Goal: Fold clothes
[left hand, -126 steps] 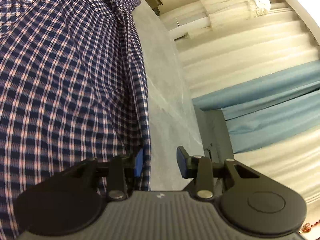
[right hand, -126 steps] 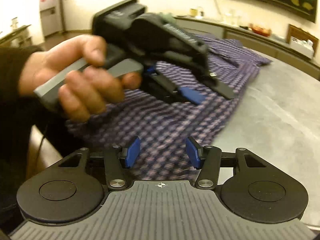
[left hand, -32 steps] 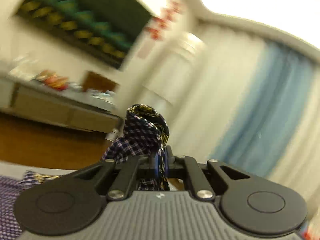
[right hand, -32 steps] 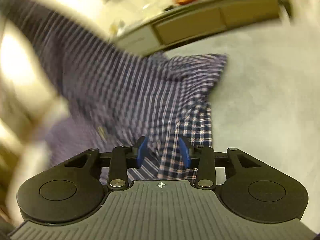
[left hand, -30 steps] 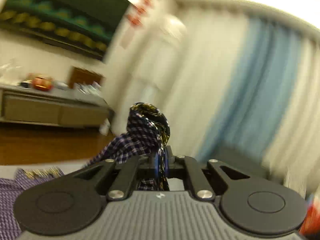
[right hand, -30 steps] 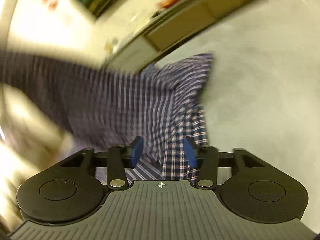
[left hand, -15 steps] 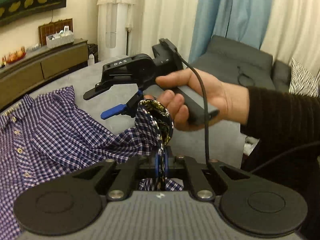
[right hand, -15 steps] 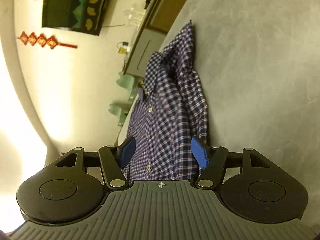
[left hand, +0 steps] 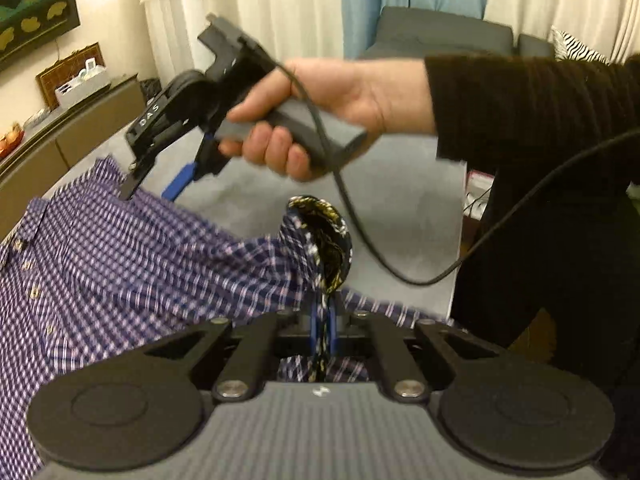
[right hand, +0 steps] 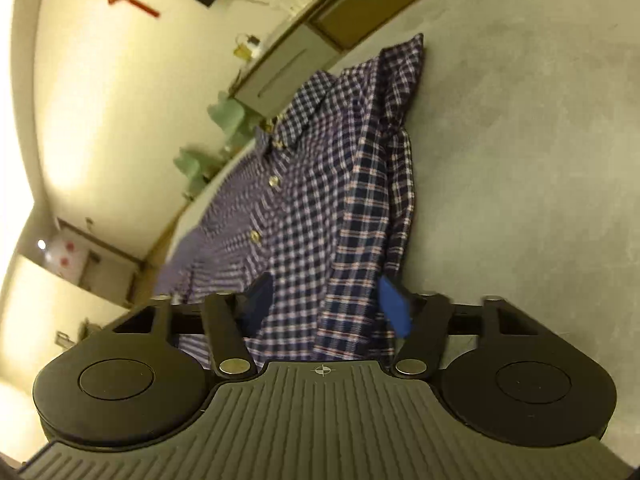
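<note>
Checked shirt pinched by left tool, right tool spread

A grey table with a faintly mottled, matte top carries a single thing: a blue, white and red checked shirt. The shirt lies spread with its buttoned front up, collar toward the far edge, a sleeve folded along one side. In the left wrist view the table shows bare beyond the shirt, out to its near corner. One part of the shirt rises off the top there in a bunched fold with a dark, yellow-patterned lining.
</note>
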`<state>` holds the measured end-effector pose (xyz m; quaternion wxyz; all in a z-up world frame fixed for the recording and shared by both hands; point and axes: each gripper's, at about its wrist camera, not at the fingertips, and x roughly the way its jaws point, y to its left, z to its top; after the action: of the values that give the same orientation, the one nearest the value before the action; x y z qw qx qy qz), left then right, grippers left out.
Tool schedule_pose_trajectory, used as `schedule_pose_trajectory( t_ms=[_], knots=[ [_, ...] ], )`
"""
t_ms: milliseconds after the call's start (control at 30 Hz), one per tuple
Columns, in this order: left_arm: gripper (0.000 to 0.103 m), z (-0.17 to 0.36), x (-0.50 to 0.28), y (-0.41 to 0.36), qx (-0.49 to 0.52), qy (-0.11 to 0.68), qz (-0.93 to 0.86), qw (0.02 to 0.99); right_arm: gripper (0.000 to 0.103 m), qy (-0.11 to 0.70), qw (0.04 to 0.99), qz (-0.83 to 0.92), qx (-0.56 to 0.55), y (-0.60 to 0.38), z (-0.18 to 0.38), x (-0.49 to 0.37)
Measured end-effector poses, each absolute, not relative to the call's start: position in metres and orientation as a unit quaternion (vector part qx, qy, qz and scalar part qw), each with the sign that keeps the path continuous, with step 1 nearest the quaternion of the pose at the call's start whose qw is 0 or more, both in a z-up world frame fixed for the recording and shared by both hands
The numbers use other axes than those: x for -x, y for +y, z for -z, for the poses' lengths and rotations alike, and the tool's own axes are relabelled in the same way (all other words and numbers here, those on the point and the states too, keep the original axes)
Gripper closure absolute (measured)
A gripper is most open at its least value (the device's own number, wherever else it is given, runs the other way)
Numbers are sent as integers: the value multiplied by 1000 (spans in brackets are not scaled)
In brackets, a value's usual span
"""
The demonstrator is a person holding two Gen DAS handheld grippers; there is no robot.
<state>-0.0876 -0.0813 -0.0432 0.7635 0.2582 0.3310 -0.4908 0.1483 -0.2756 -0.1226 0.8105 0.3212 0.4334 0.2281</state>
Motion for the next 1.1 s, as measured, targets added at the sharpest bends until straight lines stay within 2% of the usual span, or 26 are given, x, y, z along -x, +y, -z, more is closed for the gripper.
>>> schedule_pose_trajectory(
  t_ms=[67,233,300,333,400,467,500,567,633,833,1033,1100],
  knots=[
    [95,47,92,-80,-262,334,495,758,57,443,813,-218,-308,-273,126,-150],
    [90,51,97,-77,-264,339,501,751,60,456,813,-198,-303,-280,128,-150],
    [83,48,99,-68,-250,344,509,748,60,459,813,-195,-302,-284,126,-148],
    [83,46,99,-62,-241,347,514,746,59,458,813,-197,-299,-286,123,-147],
    [69,41,98,-46,-216,353,527,743,59,458,816,-204,-289,-286,119,-145],
    [62,37,91,-27,-181,364,530,744,59,460,817,-211,-278,-285,119,-143],
    [62,34,83,-16,-161,367,524,751,59,461,817,-214,-273,-284,118,-141],
    [59,25,65,3,-116,368,503,774,59,463,816,-221,-266,-282,118,-140],
    [52,18,34,18,-61,365,461,807,61,464,816,-222,-264,-280,116,-139],
    [44,37,-120,27,131,394,309,856,63,448,824,-214,-271,-283,110,-131],
    [43,76,-201,-7,137,432,263,852,60,436,829,-221,-271,-283,109,-134],
    [48,82,-208,-19,119,433,256,856,60,433,832,-217,-271,-282,110,-141]
  ],
)
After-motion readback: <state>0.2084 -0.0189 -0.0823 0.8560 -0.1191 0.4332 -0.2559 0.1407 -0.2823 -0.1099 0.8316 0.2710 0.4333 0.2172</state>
